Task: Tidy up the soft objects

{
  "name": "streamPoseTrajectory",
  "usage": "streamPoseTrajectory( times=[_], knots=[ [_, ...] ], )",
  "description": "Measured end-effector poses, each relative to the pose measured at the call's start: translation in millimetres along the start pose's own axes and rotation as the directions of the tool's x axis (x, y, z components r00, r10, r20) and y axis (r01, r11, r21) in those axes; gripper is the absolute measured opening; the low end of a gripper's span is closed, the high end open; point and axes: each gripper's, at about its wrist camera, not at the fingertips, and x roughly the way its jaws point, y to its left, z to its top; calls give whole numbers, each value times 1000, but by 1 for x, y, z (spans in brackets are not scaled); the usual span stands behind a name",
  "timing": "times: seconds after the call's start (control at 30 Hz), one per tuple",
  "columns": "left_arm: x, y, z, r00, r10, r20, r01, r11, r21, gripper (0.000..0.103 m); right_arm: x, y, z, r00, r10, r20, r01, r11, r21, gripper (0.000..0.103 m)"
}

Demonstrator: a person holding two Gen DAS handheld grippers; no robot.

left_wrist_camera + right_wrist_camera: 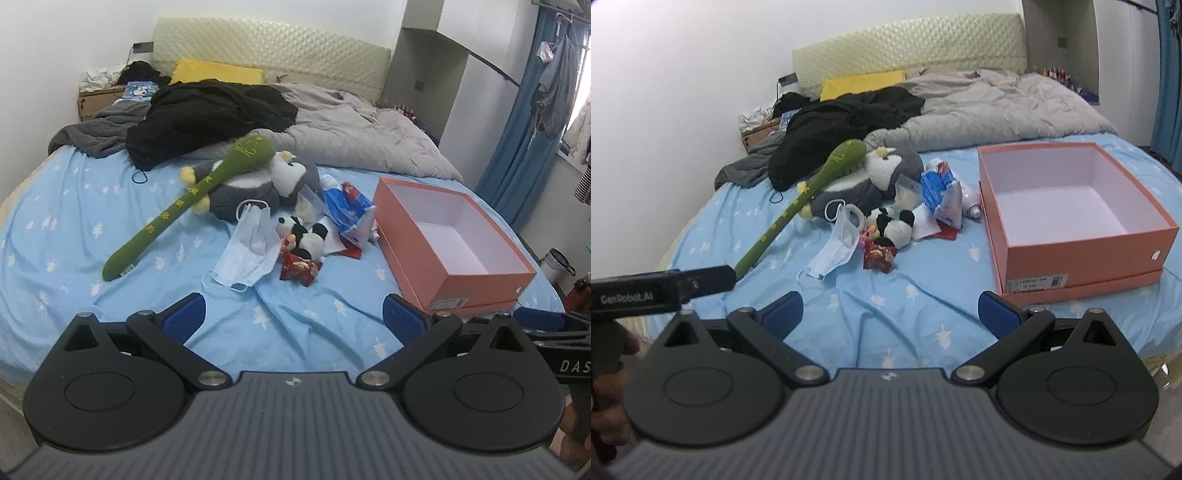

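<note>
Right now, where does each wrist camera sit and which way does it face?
Left wrist: behind the open left gripper, low over the bed's foot, facing the headboard; the right gripper's fingertip pokes in at right.
Right wrist: behind the open right gripper, same heading, further right; the left gripper's finger and the left hand show at left.
Shared: green plush, panda, mask, empty box.
</note>
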Motion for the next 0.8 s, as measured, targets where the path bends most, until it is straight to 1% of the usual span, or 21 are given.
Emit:
streamPoseTrajectory(
  times=[0.07, 0.2, 0.27, 0.4, 0.53, 0.67, 0.7, 0.73, 0.77, 0.8],
  knots=[
    [4, 2, 0, 1000, 8, 11, -8, 1000, -1, 103, 4, -2, 1, 1000, 6, -4, -6, 1000, 7, 103],
    [18, 10, 1, 1000, -5, 19, 6, 1000, -23, 103, 11, -7, 3, 1000, -3, -7, 3, 1000, 5, 103],
    [31, 12, 3, 1000, 7, -4, -7, 1000, -24, 103, 16, -9, 4, 1000, 6, -11, -6, 1000, 1, 103],
    [61, 17, 5, 999, 18, -44, -18, 1000, -8, 103, 36, -10, 5, 999, 18, -52, -19, 1000, -17, 103],
    [95, 22, 9, 996, -5, -94, 6, 1000, 3, 103, 61, -13, 9, 996, 21, -85, -23, 1000, -16, 103],
    [134, 28, 19, 993, -23, -114, 24, 1000, 9, 103, 88, -18, 17, 994, 34, -101, -36, 999, -19, 103],
    [146, 27, 22, 992, -16, -122, 20, 999, 25, 103, 99, -19, 20, 993, 45, -106, -48, 999, -20, 103],
    [158, 27, 25, 992, -14, -124, 20, 999, 47, 103, 107, -21, 22, 992, 60, -107, -63, 998, -21, 101],
    [170, 27, 28, 992, -13, -127, 21, 998, 64, 103, 118, -21, 25, 991, 74, -116, -78, 996, -36, 96],
    [184, 28, 32, 991, -15, -135, 25, 997, 69, 103, 129, -21, 28, 989, 74, -130, -82, 995, -58, 94]
  ],
)
